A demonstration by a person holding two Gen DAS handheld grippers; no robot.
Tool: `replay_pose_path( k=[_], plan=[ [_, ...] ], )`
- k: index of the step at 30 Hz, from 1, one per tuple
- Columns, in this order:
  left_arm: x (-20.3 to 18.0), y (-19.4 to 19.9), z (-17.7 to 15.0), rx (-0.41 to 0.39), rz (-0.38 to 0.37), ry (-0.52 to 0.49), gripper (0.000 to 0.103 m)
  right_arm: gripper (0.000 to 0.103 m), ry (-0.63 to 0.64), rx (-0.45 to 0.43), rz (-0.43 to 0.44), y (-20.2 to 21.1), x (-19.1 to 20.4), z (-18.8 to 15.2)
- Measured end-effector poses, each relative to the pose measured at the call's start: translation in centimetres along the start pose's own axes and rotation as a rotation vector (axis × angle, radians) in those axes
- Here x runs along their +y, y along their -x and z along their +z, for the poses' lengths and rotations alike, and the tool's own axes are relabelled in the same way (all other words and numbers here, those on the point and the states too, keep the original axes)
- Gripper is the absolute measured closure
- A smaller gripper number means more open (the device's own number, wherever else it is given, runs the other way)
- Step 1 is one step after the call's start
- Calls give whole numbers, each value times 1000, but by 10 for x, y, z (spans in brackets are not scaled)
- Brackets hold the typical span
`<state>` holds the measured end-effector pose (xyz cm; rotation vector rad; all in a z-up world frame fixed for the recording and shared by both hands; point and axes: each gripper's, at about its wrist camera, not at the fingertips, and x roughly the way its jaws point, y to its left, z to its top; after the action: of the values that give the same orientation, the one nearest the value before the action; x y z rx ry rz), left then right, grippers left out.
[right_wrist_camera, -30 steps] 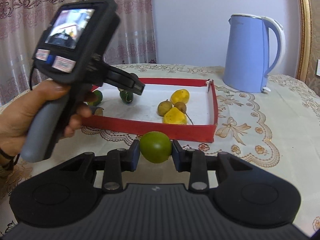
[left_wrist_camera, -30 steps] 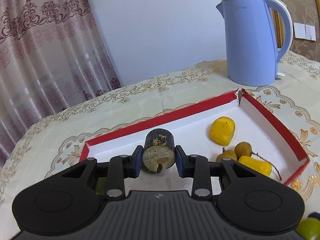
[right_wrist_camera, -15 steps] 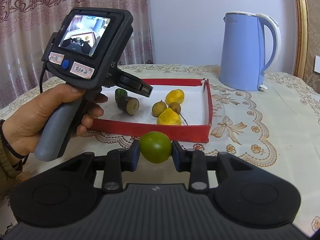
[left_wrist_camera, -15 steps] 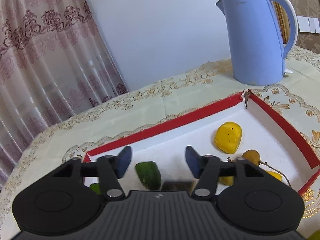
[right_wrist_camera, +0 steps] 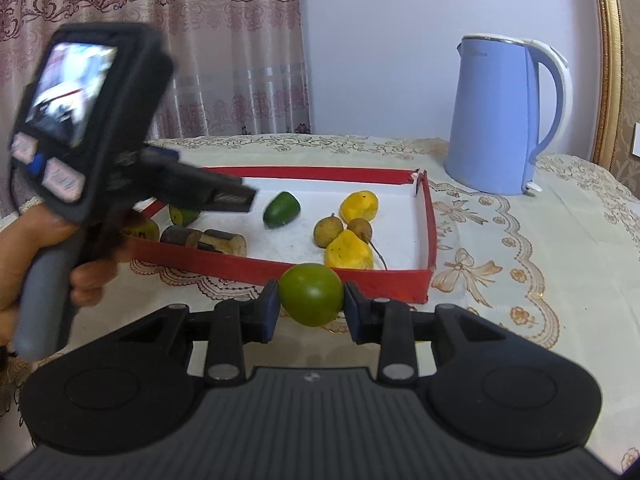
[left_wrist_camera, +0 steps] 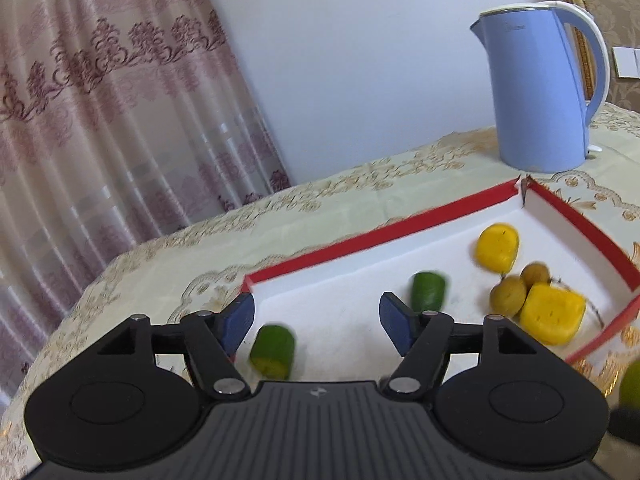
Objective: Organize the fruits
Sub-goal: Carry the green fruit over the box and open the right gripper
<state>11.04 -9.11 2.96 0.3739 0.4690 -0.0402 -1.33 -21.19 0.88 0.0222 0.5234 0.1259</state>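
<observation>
Two hand-held grippers work at a red-rimmed tray [right_wrist_camera: 430, 216] on a lace-patterned tablecloth [right_wrist_camera: 520, 240]. The right gripper [right_wrist_camera: 311, 309] is clamped on a round green fruit [right_wrist_camera: 311, 294], held at the near side of the tray, outside its near wall. The left gripper [left_wrist_camera: 316, 322], gripped by a person's hand [right_wrist_camera: 36, 248] at the left, has just been opening its jaws, which stand apart with nothing pressed between them. Seen past its blue pads [left_wrist_camera: 394, 322], a green fruit piece with a yellow cut face [left_wrist_camera: 273, 351] lies blurred on the white tray floor at the left. A darker green fruit [right_wrist_camera: 282, 209] rests near the tray's middle. In the near-left corner lies a dark-skinned cut piece [right_wrist_camera: 204, 241] with a pale face. Toward the right side sit two yellow fruits [right_wrist_camera: 359, 205], one far and one near, with two small brown fruits [right_wrist_camera: 329, 230] between them, the group close together. A blue electric kettle [right_wrist_camera: 496, 116] stands beyond the tray at the far right, before a pale wall and a patterned curtain [right_wrist_camera: 224, 48].
</observation>
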Motion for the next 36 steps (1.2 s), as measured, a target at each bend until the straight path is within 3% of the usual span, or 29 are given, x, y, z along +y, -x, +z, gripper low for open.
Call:
replay_pose_path(
  k=[15, 18, 36],
  plan=[
    [65, 32, -52, 124, -15, 178, 34, 71, 58, -3, -18, -17, 8, 25],
    [69, 38, -65, 134, -14, 190, 26, 71, 67, 4, -13, -29, 9, 36],
    [69, 34, -89, 191, -49, 212, 26, 71, 62, 46, -61, -123, 25, 94]
  ],
)
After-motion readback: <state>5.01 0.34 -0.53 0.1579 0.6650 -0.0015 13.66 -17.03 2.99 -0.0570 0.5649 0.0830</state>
